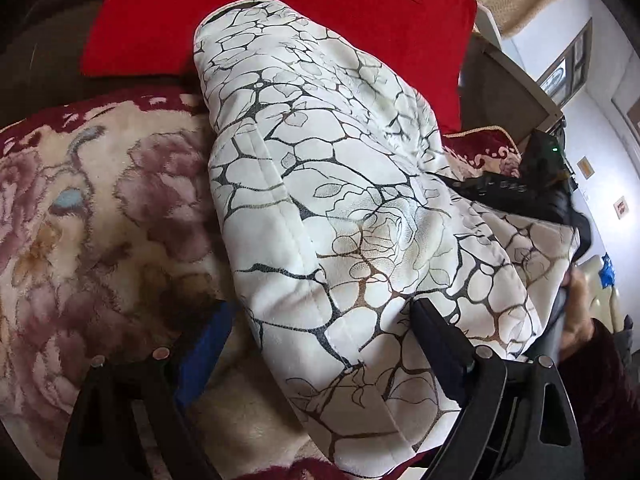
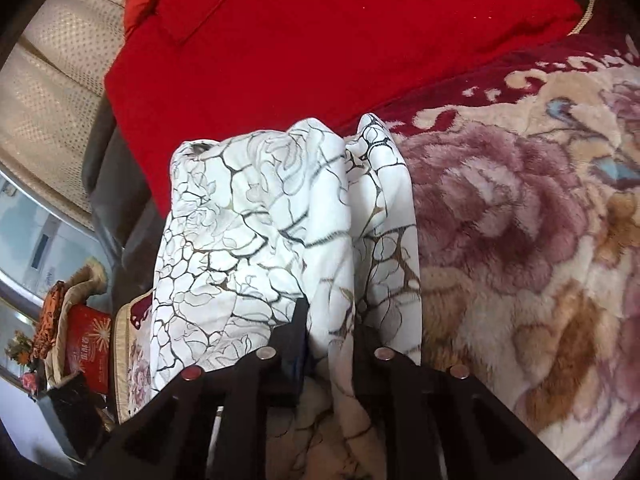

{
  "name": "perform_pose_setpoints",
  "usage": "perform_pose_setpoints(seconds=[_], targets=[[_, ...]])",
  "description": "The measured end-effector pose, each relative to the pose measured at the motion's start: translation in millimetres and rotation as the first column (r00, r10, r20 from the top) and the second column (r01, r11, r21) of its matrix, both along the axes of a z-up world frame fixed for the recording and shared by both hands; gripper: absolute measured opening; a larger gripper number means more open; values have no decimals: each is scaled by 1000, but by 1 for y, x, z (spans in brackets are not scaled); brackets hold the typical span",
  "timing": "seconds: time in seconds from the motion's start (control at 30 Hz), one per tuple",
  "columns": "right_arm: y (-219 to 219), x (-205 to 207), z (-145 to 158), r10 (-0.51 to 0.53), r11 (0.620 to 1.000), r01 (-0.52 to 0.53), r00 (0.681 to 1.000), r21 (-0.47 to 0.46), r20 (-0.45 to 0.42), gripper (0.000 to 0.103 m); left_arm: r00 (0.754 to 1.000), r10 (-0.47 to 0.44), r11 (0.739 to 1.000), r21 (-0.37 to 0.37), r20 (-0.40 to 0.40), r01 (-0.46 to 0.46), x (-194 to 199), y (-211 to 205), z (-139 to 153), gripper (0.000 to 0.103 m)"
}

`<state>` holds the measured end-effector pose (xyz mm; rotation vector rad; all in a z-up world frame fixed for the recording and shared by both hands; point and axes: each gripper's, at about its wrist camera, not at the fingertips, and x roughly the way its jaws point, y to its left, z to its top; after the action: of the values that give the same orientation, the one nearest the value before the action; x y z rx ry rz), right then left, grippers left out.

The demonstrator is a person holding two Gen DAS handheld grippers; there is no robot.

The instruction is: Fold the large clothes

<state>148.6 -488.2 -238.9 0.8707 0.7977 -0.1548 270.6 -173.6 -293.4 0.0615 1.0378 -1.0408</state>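
A white garment (image 1: 340,184) with a dark crackle and rose print lies in a long heap on the floral blanket (image 1: 100,200). My left gripper (image 1: 322,338) is open wide at the heap's near end; its fingers straddle the cloth edge without pinching it. In the right wrist view the same garment (image 2: 248,220) rises in folds ahead of my right gripper (image 2: 331,340), whose narrow jaws hold a fold of the cloth. In the left wrist view the black body of the right gripper (image 1: 516,188) shows at the heap's far right, with a hand (image 1: 580,312) below it.
A red pillow (image 1: 280,20) (image 2: 320,40) lies behind the garment. The plush floral blanket (image 2: 520,240) covers the bed. A padded beige headboard (image 2: 52,80) and a cluttered bedside spot with a red box (image 2: 86,344) stand beyond the bed edge.
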Motion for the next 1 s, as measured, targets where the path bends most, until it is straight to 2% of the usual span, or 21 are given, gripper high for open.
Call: perform_pose_setpoints(seconds=[0.03, 0.07, 0.1, 0.13, 0.2, 0.27, 0.3, 0.37, 0.4, 0.5, 0.53, 0.57, 0.6, 0.63, 0.7, 0.73, 0.83, 1.0], targets=[[-1, -2, 5, -11, 1000, 12, 1000, 15, -26, 35, 1000, 2, 1000, 4, 10, -2, -1, 1, -1, 92], [0, -3, 10, -20, 1000, 22, 998, 23, -56, 41, 1000, 7, 1000, 10, 23, -7, -2, 1, -1, 92], [2, -8, 21, -30, 999, 31, 997, 14, -76, 53, 1000, 10, 1000, 13, 29, -10, -3, 0, 0, 92], [5, -13, 31, -37, 999, 36, 997, -9, -74, 56, 999, 11, 1000, 13, 32, -12, -4, 0, 0, 92], [17, -24, 64, -35, 995, 34, 999, -99, -13, 56, 1000, 14, 1000, 9, 18, -14, -3, -1, -1, 92], [34, -38, 99, -7, 987, 24, 995, -161, 102, 56, 1000, 18, 1000, 6, 8, -18, -2, -2, -2, 92], [46, -42, 115, 32, 984, -5, 988, -177, 151, 56, 1000, 19, 1000, 8, 13, -19, -3, -2, -3, 92], [66, -43, 125, 114, 981, -84, 979, -175, 170, 50, 999, 21, 1000, 14, 31, -21, -6, -5, -3, 92], [80, -41, 124, 167, 979, -144, 972, -148, 164, 39, 999, 22, 1000, 17, 37, -23, -9, -12, 0, 92], [94, -44, 96, 201, 977, -194, 976, -86, 84, 34, 999, 27, 999, 26, 42, -28, -15, -17, 1, 92], [94, -45, 82, 189, 980, -185, 981, -79, 38, 30, 999, 27, 999, 29, 46, -28, -15, -23, 0, 92], [88, -50, 60, 145, 984, -150, 988, -100, -53, 27, 998, 22, 999, 32, 53, -24, -17, -25, 1, 92], [80, -54, 44, 127, 986, -136, 988, -99, -90, 0, 998, 12, 999, 40, 62, -15, -19, -28, 1, 92], [70, -60, 25, 124, 990, -129, 989, -53, -85, 1, 997, 7, 999, 49, 75, -11, -22, -32, 0, 92], [57, -66, 7, 100, 994, -97, 994, 56, -48, 1, 994, 14, 998, 60, 112, -21, -28, -37, 3, 92], [57, -66, 7, 101, 994, -98, 994, 54, -51, 0, 991, 15, 997, 68, 131, -24, -30, -39, 5, 92], [67, -62, 18, 129, 991, -132, 988, -32, -80, 0, 989, 22, 997, 76, 147, -34, -32, -43, 7, 92], [63, -64, 7, 105, 993, -103, 994, 49, -35, 0, 977, 25, 994, 97, 211, -46, -41, -50, 10, 94]])
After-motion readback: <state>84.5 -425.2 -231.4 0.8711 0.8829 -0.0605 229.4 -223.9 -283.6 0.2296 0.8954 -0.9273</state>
